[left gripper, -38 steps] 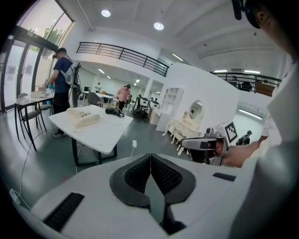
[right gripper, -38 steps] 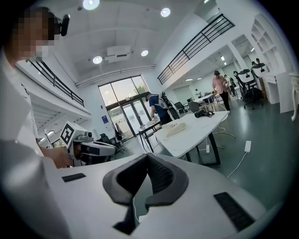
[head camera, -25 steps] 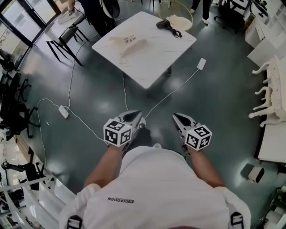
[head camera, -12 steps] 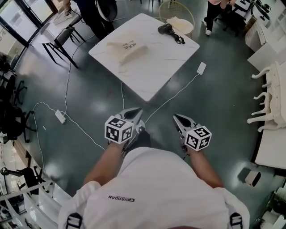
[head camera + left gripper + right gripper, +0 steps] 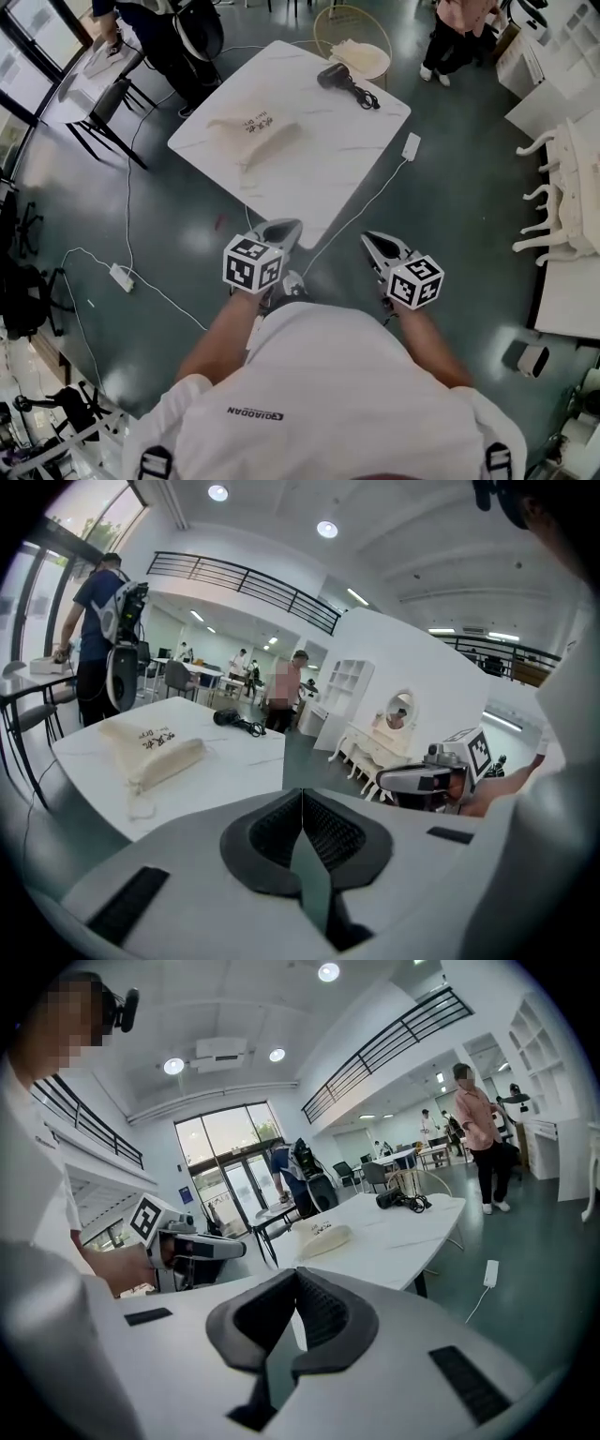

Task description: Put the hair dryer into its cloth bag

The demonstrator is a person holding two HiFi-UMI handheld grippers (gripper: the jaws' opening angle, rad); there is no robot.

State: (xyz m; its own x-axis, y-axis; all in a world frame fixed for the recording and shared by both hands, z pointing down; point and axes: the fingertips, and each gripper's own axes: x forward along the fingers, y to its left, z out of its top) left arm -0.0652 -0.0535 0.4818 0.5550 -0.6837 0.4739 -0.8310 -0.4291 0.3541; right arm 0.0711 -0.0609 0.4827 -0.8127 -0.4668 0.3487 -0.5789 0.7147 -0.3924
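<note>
Hair dryer [image 5: 330,77], black, with black cord bunched beside it: in neither claw. Left gripper [image 5: 281,228]: jaws pressed together, nothing between. Right gripper [image 5: 373,240]: likewise closed, empty. Both held side by side, apart, over dark green floor [image 5: 450,206], pointing towards square white table [image 5: 347,141] ahead. Cream drawstring cloth bag [image 5: 258,136] lies flat on table, ahead of left gripper. Hair dryer sits near far table edge, beyond both grippers, well apart from bag. White power adapter [image 5: 410,145] on floor ahead of right gripper, beside table.
</note>
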